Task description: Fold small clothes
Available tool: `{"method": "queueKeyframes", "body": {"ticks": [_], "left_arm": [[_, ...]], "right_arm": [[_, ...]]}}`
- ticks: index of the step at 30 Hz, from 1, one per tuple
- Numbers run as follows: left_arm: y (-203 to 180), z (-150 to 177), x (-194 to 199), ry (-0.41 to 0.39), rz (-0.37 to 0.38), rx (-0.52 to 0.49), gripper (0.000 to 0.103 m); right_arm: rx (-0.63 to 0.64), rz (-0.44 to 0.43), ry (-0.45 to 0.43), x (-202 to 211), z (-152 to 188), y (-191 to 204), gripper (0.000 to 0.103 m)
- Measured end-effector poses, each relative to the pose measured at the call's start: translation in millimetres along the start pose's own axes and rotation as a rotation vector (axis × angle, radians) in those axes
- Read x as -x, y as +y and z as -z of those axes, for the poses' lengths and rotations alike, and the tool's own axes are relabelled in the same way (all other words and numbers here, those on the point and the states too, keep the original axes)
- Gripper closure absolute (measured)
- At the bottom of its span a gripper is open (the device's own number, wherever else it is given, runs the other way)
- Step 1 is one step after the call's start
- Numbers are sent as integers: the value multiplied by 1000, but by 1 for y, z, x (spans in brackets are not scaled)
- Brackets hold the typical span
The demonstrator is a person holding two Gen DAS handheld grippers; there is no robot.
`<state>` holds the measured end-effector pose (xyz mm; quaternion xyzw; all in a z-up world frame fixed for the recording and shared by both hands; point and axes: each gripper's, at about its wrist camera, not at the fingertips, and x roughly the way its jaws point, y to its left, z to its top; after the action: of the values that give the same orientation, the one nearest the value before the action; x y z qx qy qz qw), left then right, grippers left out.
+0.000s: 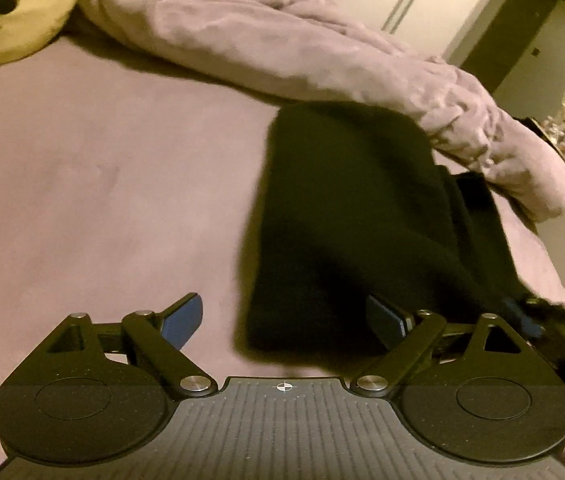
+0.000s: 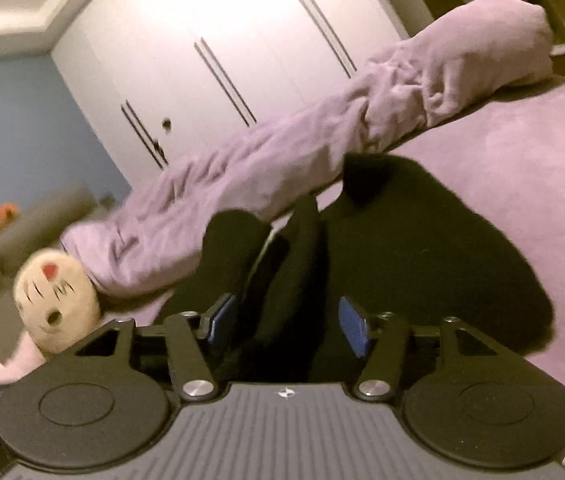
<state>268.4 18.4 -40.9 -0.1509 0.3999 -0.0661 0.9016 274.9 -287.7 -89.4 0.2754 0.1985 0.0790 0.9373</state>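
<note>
A black garment (image 1: 346, 216) lies on the purple bed sheet (image 1: 102, 184), folded into a thick dark bundle. My left gripper (image 1: 286, 316) is open, its blue pads apart; the garment's near end lies between the right pad and the middle. My right gripper (image 2: 286, 320) is open too, with black cloth (image 2: 402, 240) lying between and beyond its blue pads; whether the pads touch the cloth I cannot tell. The right gripper also shows at the right edge of the left wrist view (image 1: 522, 316).
A rolled purple blanket (image 1: 302, 48) lies along the far side of the bed, just behind the garment. A cream plush toy (image 1: 10, 8) sits at the far left; it also shows in the right wrist view (image 2: 58, 296). White wardrobe doors (image 2: 222, 40) stand behind.
</note>
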Motion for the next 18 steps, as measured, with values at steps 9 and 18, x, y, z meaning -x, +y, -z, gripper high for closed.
{"method": "queueKeyframes", "body": {"ticks": [9, 18], "left_arm": [[-48, -6, -10, -46, 49, -124, 10], [-107, 25, -8, -41, 105, -334, 7]], "right_arm": [[64, 155, -44, 0, 11, -10, 48], [33, 154, -27, 15, 32, -35, 48]]}}
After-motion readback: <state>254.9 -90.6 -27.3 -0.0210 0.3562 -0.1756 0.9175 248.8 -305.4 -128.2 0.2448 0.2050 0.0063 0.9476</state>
